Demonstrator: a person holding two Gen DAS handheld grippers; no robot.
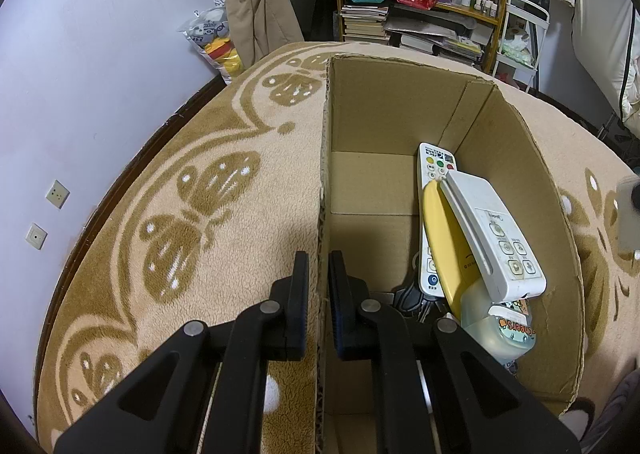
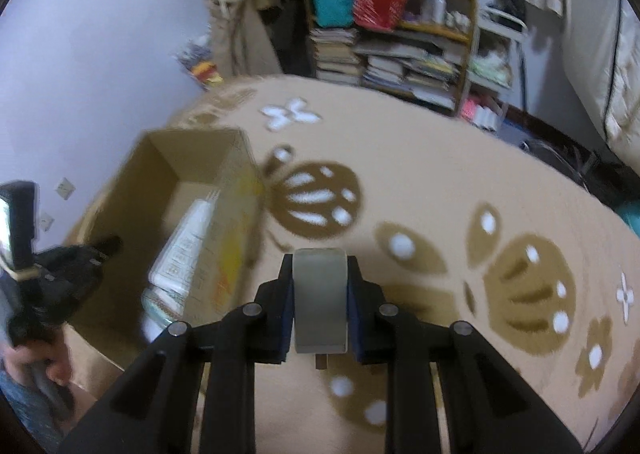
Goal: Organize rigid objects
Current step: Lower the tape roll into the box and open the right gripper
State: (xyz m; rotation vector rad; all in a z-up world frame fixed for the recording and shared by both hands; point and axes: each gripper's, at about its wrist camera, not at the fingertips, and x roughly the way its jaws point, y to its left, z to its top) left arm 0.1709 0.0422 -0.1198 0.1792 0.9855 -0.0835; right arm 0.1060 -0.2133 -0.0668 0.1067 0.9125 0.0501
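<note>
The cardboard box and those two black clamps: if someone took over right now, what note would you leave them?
Left gripper: shut on the left wall of the open brown cardboard box, steadying it on the beige patterned rug.
Right gripper: shut on a roll of clear tape, above the rug, right of the box.
Done: two white remote controls, a flat yellow piece and a small plastic bottle lie in the box.
Left: put the tape in the box.
</note>
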